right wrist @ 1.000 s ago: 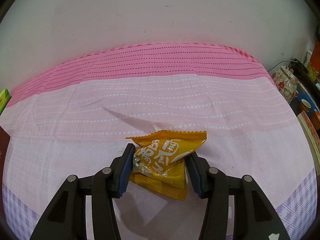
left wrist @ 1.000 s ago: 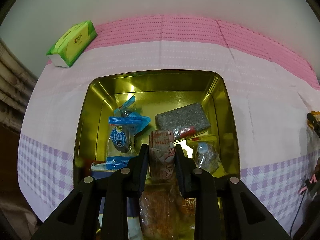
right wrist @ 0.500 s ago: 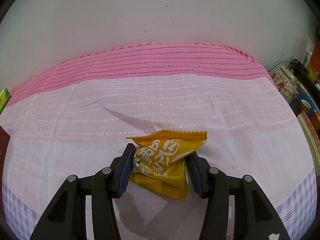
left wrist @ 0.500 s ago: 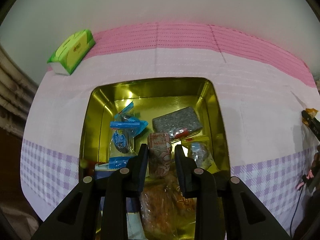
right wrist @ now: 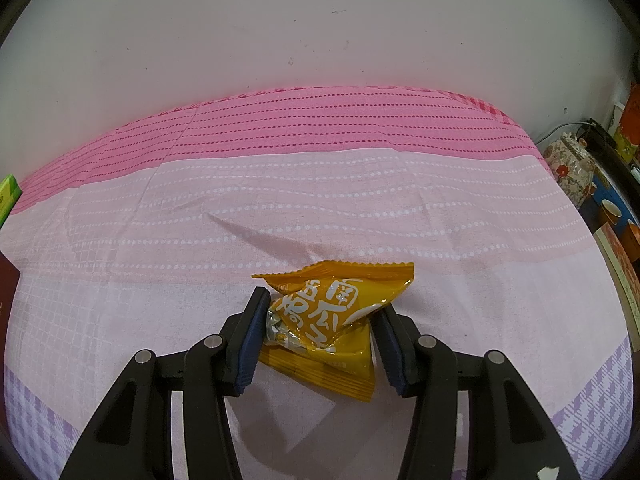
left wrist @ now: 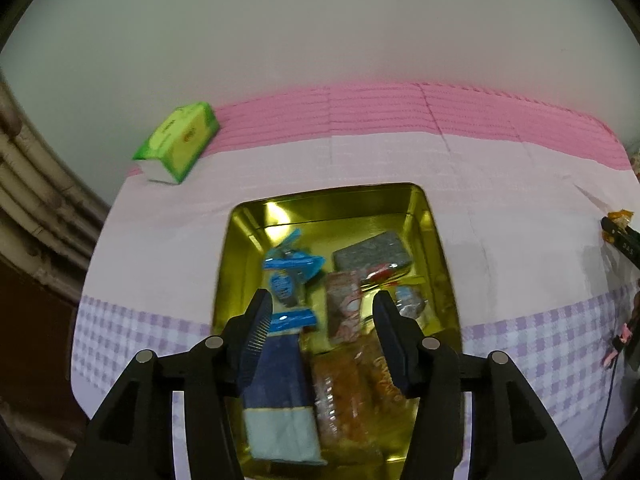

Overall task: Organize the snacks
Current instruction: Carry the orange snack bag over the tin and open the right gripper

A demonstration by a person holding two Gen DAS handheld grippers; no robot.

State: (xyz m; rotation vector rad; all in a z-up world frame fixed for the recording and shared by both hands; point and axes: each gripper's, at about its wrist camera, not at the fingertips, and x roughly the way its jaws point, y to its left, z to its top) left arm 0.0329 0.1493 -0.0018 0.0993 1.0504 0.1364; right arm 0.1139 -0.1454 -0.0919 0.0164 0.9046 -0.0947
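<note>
In the left wrist view a gold tin (left wrist: 434,236) holds several snacks: a red-and-white patterned packet (left wrist: 343,310), blue-wrapped packets (left wrist: 289,276), a grey packet (left wrist: 372,254), orange snacks (left wrist: 352,396) and a dark blue pack (left wrist: 278,392). My left gripper (left wrist: 322,328) hangs open and empty above the tin. In the right wrist view my right gripper (right wrist: 320,320) is shut on an orange snack packet (right wrist: 332,308), held just above the pink cloth.
A green tissue pack (left wrist: 178,142) lies at the table's back left. The pink and lilac cloth (right wrist: 320,200) covers the table up to the wall. A floral teapot (right wrist: 570,164) and boxes stand past the right edge. The right gripper's tip shows in the left wrist view (left wrist: 618,232).
My left gripper opened and let go of the red-and-white packet, which now lies in the tin. The gripper rose and drew back. The right gripper and its orange packet have not moved.
</note>
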